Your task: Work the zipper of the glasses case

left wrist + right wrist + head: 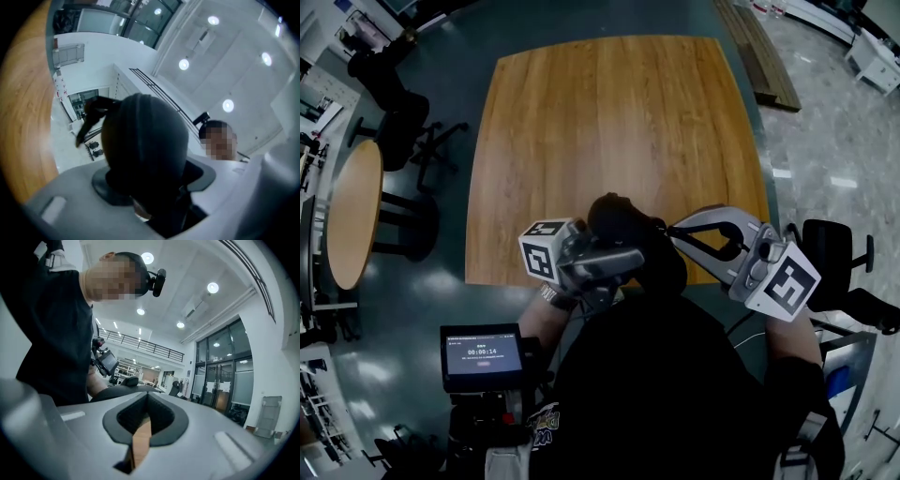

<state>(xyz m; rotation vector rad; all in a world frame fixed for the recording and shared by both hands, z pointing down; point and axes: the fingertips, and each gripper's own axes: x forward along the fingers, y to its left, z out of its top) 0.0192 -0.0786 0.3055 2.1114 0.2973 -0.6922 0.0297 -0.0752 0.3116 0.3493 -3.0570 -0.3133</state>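
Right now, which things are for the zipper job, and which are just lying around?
For the job:
- case, gripped in the left tool
- right tool, shut and empty

Just lying about:
- wooden table
- round table
- chairs
- screen

Table (609, 112): straight ahead of you, with its near edge under your grippers.
Glasses case (621, 221): over that near edge, sitting between the jaws of your left gripper (598, 261).
Right gripper (680, 232): just right of the case, tips pointing toward it.
Round table (352, 211): to your left, well apart from the main table.
Chairs (403, 127): between the two tables.
Screen (481, 354): low at your left side.
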